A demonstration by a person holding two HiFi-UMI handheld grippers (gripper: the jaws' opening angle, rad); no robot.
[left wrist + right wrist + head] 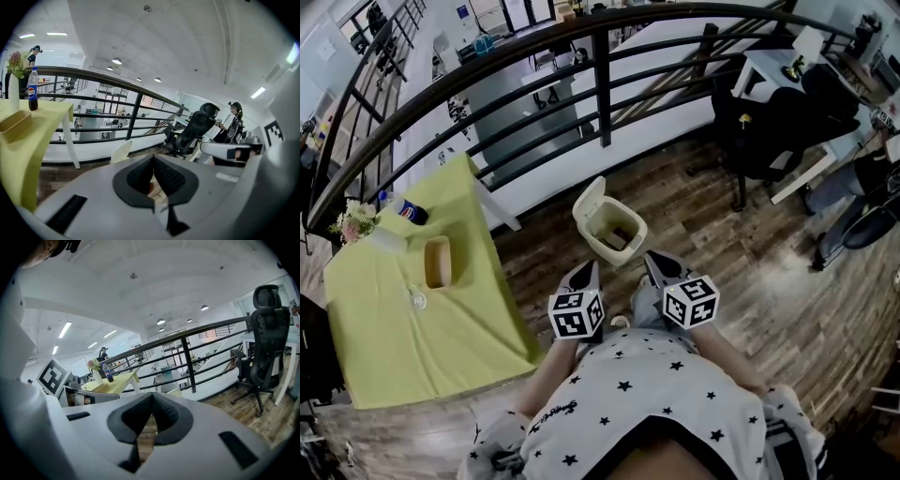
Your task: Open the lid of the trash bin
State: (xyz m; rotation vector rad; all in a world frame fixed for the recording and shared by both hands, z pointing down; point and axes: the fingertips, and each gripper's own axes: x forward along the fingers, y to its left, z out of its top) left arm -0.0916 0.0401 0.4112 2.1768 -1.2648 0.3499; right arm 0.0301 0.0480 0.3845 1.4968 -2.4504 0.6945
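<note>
A small cream trash bin [610,231] stands on the wooden floor in front of me, its lid [589,196] tipped up and back so the inside shows. Something dark lies at the bottom. In the head view my left gripper [585,270] and right gripper [655,260] hover side by side just short of the bin, touching nothing. Both are shut and hold nothing. The left gripper view shows its jaws [152,158] meeting at the tips, with the raised lid [121,152] beyond. In the right gripper view the jaws [152,395] also meet, and the bin's top [175,392] peeks over them.
A table with a yellow-green cloth [459,328] stands at my left, bearing a wooden tray [438,262], a cola bottle [411,211] and flowers [356,221]. A black railing [602,89] runs behind the bin. Black office chairs [769,122] and a seated person [853,183] are at the right.
</note>
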